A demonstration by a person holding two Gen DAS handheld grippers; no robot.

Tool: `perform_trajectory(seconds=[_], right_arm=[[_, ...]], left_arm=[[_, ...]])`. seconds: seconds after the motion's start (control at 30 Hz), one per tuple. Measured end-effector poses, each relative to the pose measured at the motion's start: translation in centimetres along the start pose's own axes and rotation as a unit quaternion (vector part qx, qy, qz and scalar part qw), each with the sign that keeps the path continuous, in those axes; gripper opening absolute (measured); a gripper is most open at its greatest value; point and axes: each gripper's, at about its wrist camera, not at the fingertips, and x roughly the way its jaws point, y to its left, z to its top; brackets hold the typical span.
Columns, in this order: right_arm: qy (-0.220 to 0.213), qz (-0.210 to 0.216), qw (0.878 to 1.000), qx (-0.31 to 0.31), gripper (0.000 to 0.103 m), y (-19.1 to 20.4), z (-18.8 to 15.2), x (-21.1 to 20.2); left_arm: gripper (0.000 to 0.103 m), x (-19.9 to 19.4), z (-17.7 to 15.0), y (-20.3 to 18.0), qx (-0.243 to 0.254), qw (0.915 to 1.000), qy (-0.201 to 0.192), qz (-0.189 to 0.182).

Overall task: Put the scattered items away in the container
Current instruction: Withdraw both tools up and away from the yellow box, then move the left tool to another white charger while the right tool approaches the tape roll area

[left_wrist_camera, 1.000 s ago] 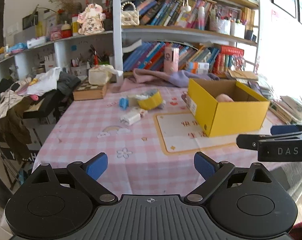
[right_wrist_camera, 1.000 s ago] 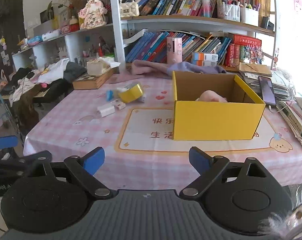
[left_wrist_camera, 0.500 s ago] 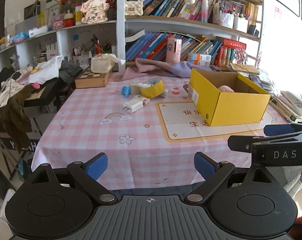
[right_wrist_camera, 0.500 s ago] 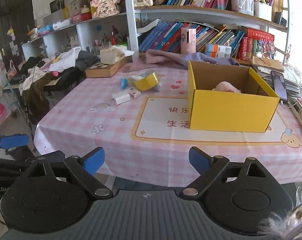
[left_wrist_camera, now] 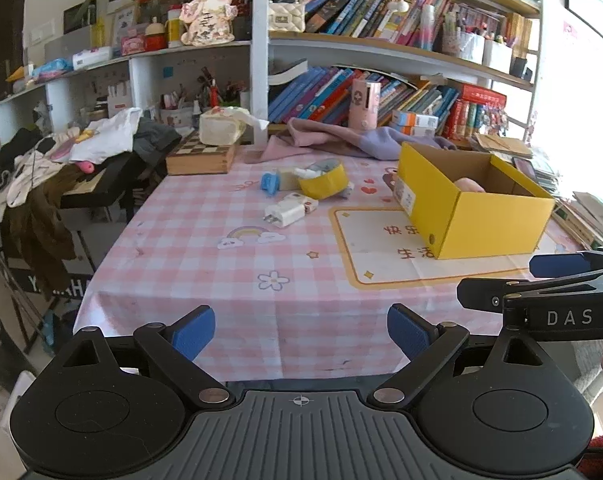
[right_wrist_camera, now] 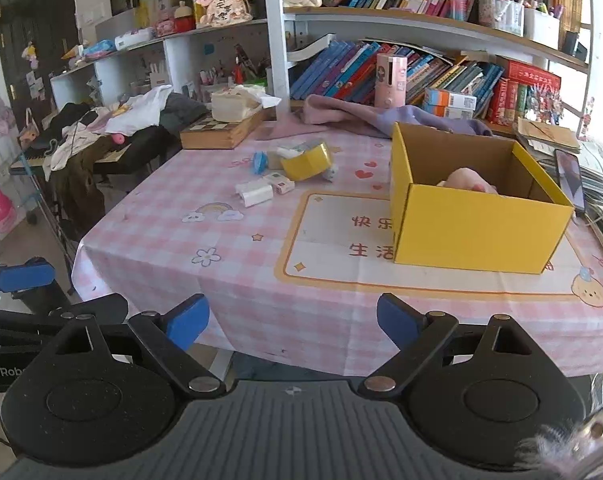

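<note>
A yellow cardboard box (left_wrist_camera: 481, 216) (right_wrist_camera: 477, 232) stands open on the pink checked tablecloth, with a pink soft item (right_wrist_camera: 467, 179) inside. Scattered at the far middle of the table lie a white charger plug (left_wrist_camera: 285, 214) (right_wrist_camera: 255, 194), a small white box (right_wrist_camera: 279, 182), a yellow tape roll (left_wrist_camera: 323, 180) (right_wrist_camera: 307, 160) and a blue item (left_wrist_camera: 268, 183) (right_wrist_camera: 259, 162). My left gripper (left_wrist_camera: 300, 332) is open and empty, off the table's near edge. My right gripper (right_wrist_camera: 292, 320) is open and empty, also short of the edge.
A wooden chess box (left_wrist_camera: 201, 158) with a tissue pack on it sits at the far left corner. Purple cloth (left_wrist_camera: 341, 138) lies at the back. Bookshelves stand behind the table. A phone and book stacks (right_wrist_camera: 573, 172) lie right of the box. A clothes-covered rack (left_wrist_camera: 41, 168) stands left.
Both grippers have drawn back from the table, so more of the tablecloth and its front edge shows. Both stay open and empty. The items on the table have not moved.
</note>
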Motion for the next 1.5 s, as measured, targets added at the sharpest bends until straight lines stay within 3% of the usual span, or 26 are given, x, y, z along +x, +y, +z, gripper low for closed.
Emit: perform_trajectory(seconds=[0.4,0.77,0.93,1.17,1.5], right_arm=[[0.017,0.025,0.999,-0.008,0.091,-0.4,2.0,4.3],[0.030,0.049,0.998,-0.010,0.091,-2.5,6.3,10.8],[0.031,0.034,0.998,-0.035,0.090,-2.5,7.9,13.4],[0.029,0.031,0.999,-0.021,0.089,-3.7,10.5,16.9],[0.033,0.033,0.998,-0.038,0.089,-4.2,14.1,21.7]], left_arm=[[0.095,3.1,1.1,0.9,-0.013,0.9996,0.015,0.021],[0.095,8.8,4.9,1.3,-0.009,0.9990,0.027,0.035],[0.095,11.1,6.9,1.9,-0.014,0.9982,0.034,0.048],[0.095,14.0,9.0,2.1,-0.007,0.9974,0.042,0.058],[0.094,19.2,10.7,1.9,0.006,0.9969,0.064,0.045]])
